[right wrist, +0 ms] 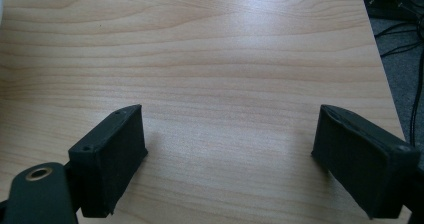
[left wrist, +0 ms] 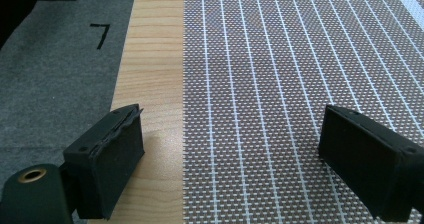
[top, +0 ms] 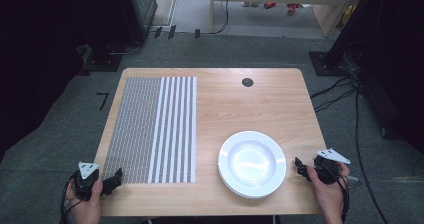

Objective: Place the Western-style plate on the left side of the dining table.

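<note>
Beside woven striped placemat point(top: 150, 129) — glossy white plate point(top: 252, 163).

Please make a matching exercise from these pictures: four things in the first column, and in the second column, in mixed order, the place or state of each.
Column one:
1. placemat
2. white plate
3. left gripper
4. dark round hole

Column two:
A. near the far edge of the table
B. on the right half, close to the near edge
C. jaws open, at the near left corner of the mat
D. flat on the left half, grey weave with white stripes

Right pairs: 1-D, 2-B, 3-C, 4-A.
</note>
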The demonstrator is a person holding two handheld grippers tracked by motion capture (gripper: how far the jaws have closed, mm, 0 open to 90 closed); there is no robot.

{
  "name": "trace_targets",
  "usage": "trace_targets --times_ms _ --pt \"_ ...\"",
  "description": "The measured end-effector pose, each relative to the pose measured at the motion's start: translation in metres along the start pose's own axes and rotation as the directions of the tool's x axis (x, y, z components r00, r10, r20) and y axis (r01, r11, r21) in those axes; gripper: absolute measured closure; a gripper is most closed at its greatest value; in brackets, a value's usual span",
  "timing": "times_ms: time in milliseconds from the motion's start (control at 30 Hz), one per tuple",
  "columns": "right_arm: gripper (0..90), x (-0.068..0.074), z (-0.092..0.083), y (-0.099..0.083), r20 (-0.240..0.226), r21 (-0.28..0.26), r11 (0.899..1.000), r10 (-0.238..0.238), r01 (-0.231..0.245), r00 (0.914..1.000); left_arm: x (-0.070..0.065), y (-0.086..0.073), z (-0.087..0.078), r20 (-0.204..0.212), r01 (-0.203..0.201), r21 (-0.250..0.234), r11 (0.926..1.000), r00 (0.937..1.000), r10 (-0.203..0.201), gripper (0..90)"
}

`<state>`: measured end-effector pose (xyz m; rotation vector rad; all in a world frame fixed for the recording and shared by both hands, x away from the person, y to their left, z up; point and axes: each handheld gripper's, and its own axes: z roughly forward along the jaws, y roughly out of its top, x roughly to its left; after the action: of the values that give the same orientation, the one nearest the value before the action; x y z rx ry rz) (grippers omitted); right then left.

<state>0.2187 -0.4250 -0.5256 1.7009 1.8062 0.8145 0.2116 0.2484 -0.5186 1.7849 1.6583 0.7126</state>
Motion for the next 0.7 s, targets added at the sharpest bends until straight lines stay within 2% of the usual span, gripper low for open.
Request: trace_targets --times_ms 167,333,433,533,700 --pt "13.2 0.0 0.0 0.0 0.0 0.0 1.0 0.0 0.0 1.0 0.001 0.0 -0.001 -0.007 0.008 0.005 1.0 0.9999 -0.008 10.3" --pt "13.2 0.0 0.0 0.0 0.0 0.0 1.0 0.0 0.0 1.0 0.001 0.005 -0.008 -0.024 0.031 -0.028 0.9991 0.9992 -0.032 10.3" --pt "13.2 0.0 0.0 0.0 0.0 0.001 1.0 0.002 -0.002 1.0 -0.001 0.009 -0.012 -0.018 0.038 -0.048 0.9981 0.9991 -0.039 10.4" --pt "13.2 0.0 0.0 0.0 0.0 0.0 1.0 0.0 0.0 1.0 -0.008 0.013 -0.016 0.007 0.043 -0.063 0.9971 0.9991 -0.043 10.3" --pt "13.2 0.0 0.0 0.0 0.0 0.0 1.0 0.0 0.0 1.0 -0.028 0.025 -0.022 0.039 -0.006 -0.086 0.9963 0.9992 0.01 10.4"
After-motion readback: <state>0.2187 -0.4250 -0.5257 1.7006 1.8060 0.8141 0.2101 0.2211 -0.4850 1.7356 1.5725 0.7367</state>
